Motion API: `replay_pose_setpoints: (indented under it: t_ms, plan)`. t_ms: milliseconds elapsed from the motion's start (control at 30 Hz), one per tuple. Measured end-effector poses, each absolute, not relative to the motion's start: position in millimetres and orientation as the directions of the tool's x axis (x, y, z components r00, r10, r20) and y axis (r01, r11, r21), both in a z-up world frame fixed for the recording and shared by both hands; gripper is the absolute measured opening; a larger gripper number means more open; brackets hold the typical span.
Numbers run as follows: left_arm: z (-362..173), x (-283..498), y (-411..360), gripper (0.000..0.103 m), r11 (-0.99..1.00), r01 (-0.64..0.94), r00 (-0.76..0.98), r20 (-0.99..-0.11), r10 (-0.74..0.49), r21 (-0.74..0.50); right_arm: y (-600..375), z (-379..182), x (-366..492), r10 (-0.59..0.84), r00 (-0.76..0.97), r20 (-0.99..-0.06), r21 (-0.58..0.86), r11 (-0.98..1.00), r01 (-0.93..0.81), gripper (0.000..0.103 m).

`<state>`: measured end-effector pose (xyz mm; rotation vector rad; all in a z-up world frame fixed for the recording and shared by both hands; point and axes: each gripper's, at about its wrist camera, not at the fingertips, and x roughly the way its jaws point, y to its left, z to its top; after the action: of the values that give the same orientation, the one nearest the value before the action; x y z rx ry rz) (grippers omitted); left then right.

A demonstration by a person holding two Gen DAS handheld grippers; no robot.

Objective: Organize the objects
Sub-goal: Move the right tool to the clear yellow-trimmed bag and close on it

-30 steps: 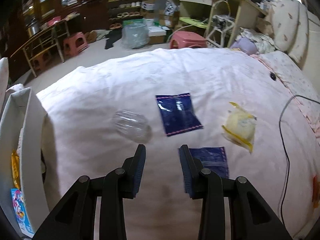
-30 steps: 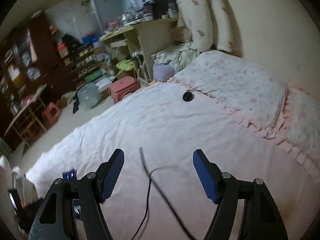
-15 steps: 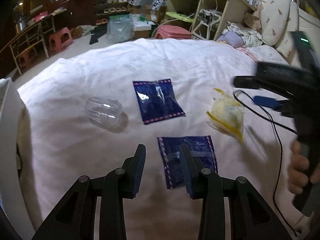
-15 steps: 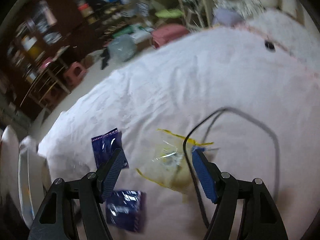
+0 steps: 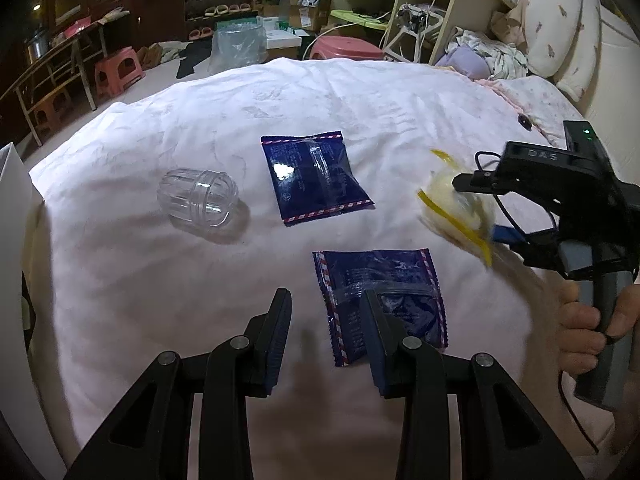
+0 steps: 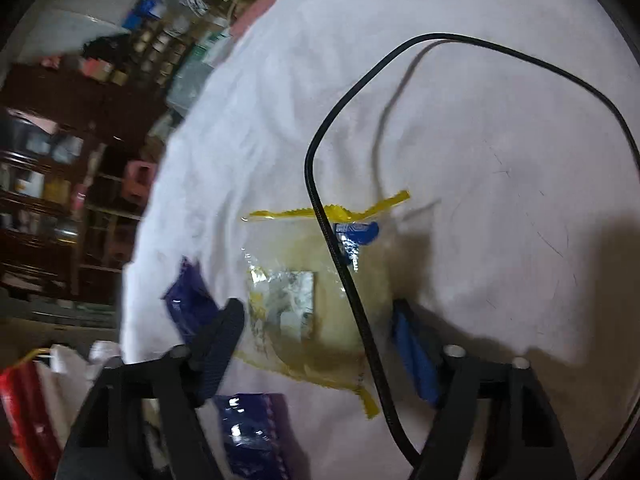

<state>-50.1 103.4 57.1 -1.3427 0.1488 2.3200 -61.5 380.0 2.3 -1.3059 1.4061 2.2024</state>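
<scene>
So the stuff to sort is spread out on a bed [image 5: 168, 264] with a white cover. The left claw [image 5: 324, 320] hangs just above the cover with its jaws apart, holding nothing. Its right finger overlaps the near blue packet [image 5: 376, 280], which lies flat with a red and white striped border. Can't tell if the finger actually touches it.

Further back sits a second blue packet [image 5: 316, 178], same look, also flat. To its left a clear plastic jar [image 5: 198, 202] lies on its side, well apart from both packets.

Over on the right, the right claw [image 6: 316, 320] is down at the yellow bag [image 6: 304, 280], a see-through pouch with yellow edges and something pale inside. Its jaws are spread wide, one finger on each side of the bag, not closed on it. From the left camera you can see the person's hand [image 5: 584, 332] wrapped round that tool's handle, and the bag looks a bit blurred there.

A black cable [image 6: 328, 140] loops over the cover and crosses the top of the yellow bag
</scene>
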Motion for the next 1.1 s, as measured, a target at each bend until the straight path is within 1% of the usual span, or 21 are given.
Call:
replay_pose_setpoints:
  t_ms: [33, 100, 133, 200, 300, 367, 433, 567, 633, 767, 833, 867, 900, 933, 967, 1033, 1100]
  plan:
    - [57.4, -49.8, 101.9, 0.036, -0.894, -0.429, -0.424, -0.844, 0.329, -0.133, 380.0, 0.6, -60.9, -0.303, -0.599, -0.741, 0.657, -0.509, -0.556, 0.059]
    - [56.9, -51.1, 98.1, 0.036, -0.897, -0.418, -0.423, -0.843, 0.332, -0.144, 373.4, -1.5, -64.0, -0.367, -0.602, -0.709, 0.695, -0.512, -0.505, 0.059]
    - [56.8, -52.0, 96.0, 0.036, -0.899, -0.412, -0.424, -0.842, 0.334, -0.149, 364.1, -0.4, -69.5, -0.401, -0.585, -0.705, 0.698, -0.54, -0.471, 0.058]
    - [56.9, -52.5, 91.1, 0.036, -0.901, -0.403, -0.423, -0.84, 0.34, -0.162, 347.2, 1.4, -79.2, -0.418, -0.55, -0.723, 0.674, -0.6, -0.43, 0.057]
    - [57.0, -52.9, 85.3, 0.036, -0.902, -0.389, -0.417, -0.836, 0.356, -0.19, 326.1, 5.6, -89.5, -0.454, -0.524, -0.721, 0.674, -0.636, -0.376, 0.048]
    - [57.2, -52.8, 83.8, 0.036, -0.9, -0.385, -0.414, -0.833, 0.368, -0.206, 316.6, 8.5, -90.4, -0.48, -0.515, -0.71, 0.686, -0.639, -0.349, 0.048]
    - [57.3, -52.1, 83.8, 0.036, -0.9, -0.386, -0.414, -0.833, 0.367, -0.204, 314.4, 13.9, -88.7, -0.434, -0.503, -0.748, 0.639, -0.677, -0.365, 0.049]
    - [57.4, -51.0, 83.2, 0.036, -0.899, -0.389, -0.413, -0.834, 0.365, -0.201, 329.1, 23.1, -74.3, -0.222, -0.438, -0.871, 0.442, -0.743, -0.503, 0.05]
    - [57.7, -50.6, 81.9, 0.036, -0.899, -0.388, -0.412, -0.834, 0.366, -0.203, 331.8, 27.0, -69.3, -0.148, -0.41, -0.9, 0.377, -0.737, -0.561, 0.05]
    - [59.2, -50.2, 80.4, 0.036, -0.9, -0.388, -0.416, -0.833, 0.365, -0.201, 344.8, 47.5, -49.9, 0.06, -0.425, -0.903, 0.257, -0.718, -0.647, 0.05]
    - [59.7, -50.4, 79.3, 0.036, -0.899, -0.388, -0.418, -0.83, 0.369, -0.205, 345.9, 63.6, -42.2, 0.126, -0.5, -0.857, 0.268, -0.721, -0.64, 0.05]
    - [60.2, -50.8, 79.1, 0.036, -0.899, -0.387, -0.419, -0.829, 0.371, -0.207, 343.3, 73.3, -39.0, 0.117, -0.577, -0.808, 0.319, -0.736, -0.597, 0.05]
    - [60.3, -51.4, 78.6, 0.036, -0.899, -0.387, -0.42, -0.828, 0.372, -0.208, 339.2, 80.2, -39.4, 0.079, -0.647, -0.758, 0.379, -0.754, -0.536, 0.05]
    - [60.6, -51.7, 78.4, 0.036, -0.898, -0.386, -0.42, -0.827, 0.373, -0.209, 334.9, 85.9, -40.4, 0.023, -0.708, -0.706, 0.44, -0.769, -0.464, 0.052]
    - [60.8, -51.5, 78.0, 0.036, -0.898, -0.387, -0.419, -0.827, 0.375, -0.211, 331.3, 86.0, -45.6, -0.015, -0.73, -0.684, 0.468, -0.776, -0.423, 0.053]
    - [61.3, -50.9, 77.2, 0.036, -0.896, -0.39, -0.418, -0.826, 0.377, -0.212, 320.9, 81.3, -65.1, -0.078, -0.726, -0.683, 0.482, -0.795, -0.368, 0.053]
    - [61.6, -50.4, 76.6, 0.036, -0.895, -0.392, -0.42, -0.825, 0.379, -0.212, 310.0, 69.5, -87.5, -0.083, -0.681, -0.727, 0.427, -0.831, -0.355, 0.053]
